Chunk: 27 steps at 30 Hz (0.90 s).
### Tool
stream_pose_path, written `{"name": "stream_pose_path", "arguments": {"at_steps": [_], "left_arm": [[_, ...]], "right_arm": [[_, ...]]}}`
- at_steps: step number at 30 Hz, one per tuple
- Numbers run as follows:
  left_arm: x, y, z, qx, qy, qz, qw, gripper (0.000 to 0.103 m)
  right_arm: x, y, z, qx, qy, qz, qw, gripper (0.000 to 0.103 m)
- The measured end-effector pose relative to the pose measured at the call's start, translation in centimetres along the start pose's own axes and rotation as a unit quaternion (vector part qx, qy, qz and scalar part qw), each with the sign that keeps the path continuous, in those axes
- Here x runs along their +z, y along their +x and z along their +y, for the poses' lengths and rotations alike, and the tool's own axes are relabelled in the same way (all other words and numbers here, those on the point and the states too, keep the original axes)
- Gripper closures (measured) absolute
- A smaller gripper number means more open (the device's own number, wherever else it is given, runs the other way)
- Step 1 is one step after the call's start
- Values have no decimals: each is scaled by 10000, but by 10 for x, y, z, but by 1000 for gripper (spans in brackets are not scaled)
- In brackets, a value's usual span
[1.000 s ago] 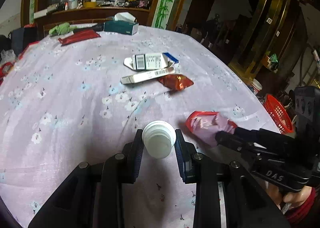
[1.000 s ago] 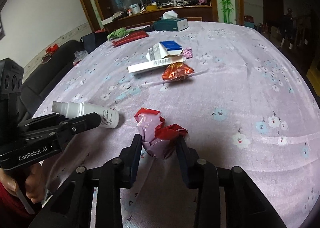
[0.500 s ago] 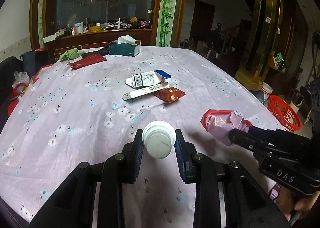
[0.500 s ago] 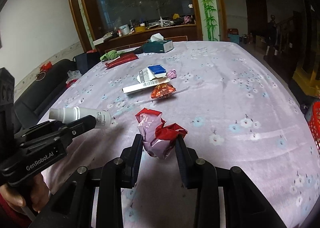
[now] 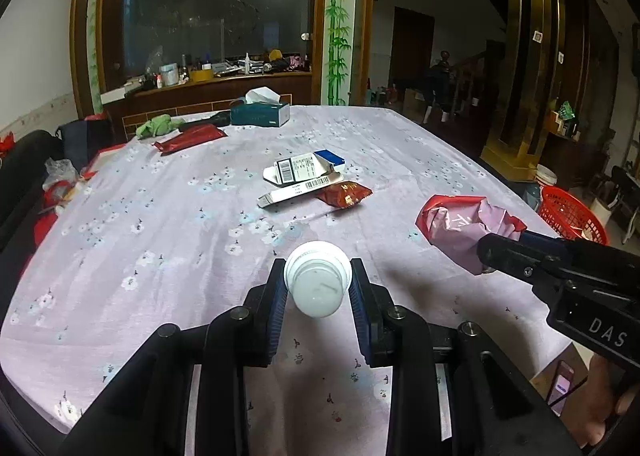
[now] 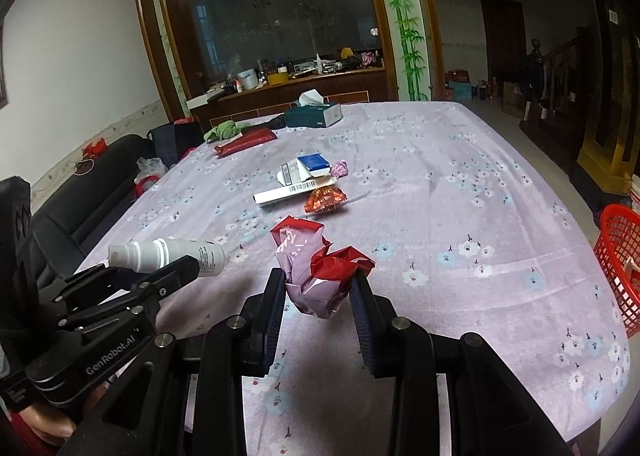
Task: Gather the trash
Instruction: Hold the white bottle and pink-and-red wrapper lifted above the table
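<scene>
Claws (image 5: 318,290) (image 6: 320,290) with bottle (image 5: 318,283) and wrapper (image 6: 316,270) higher above tablecloth (image 5: 160,223) than before.

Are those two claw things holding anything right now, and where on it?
Yes. The left gripper clamps a white bottle around its body; the right gripper pinches a crumpled red-and-pink wrapper at its lower end.

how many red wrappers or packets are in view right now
3: a crumpled red wrapper held in the right gripper, a small red snack packet mid-table beside the boxes, and a long red packet at the far end.
</scene>
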<state>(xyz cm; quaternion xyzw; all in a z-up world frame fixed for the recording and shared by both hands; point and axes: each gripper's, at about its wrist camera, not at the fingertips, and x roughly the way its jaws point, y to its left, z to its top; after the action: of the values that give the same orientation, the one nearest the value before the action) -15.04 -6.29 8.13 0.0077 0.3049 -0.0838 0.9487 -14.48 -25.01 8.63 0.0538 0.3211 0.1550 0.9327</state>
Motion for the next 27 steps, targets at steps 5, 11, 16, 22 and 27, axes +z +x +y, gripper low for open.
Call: {"name": "stream_pose_path", "arguments": {"at_steps": [5,11,16,22,27], "left_arm": [[-1,-5,-1,82,57,-49,9999,74],[-1,-10,-4,133,110,-101,9998,74],[-2,-10,-4,143,126,-95,9998,74],[-3,-10,-5,154,125,-61,9998,74],[-4,-9,-5,159,121,-33,9998,74]], "right_arm": [[1,-5,5,13,-34,-32,10000,68],[1,-12,7,35,-54,-79,9999,68],[0,-14,6,23,-39,-73,10000,68],[0,-14,5,23,-36,-63,10000,68],[-2,-12,5,24,-50,-40,10000,68]]}}
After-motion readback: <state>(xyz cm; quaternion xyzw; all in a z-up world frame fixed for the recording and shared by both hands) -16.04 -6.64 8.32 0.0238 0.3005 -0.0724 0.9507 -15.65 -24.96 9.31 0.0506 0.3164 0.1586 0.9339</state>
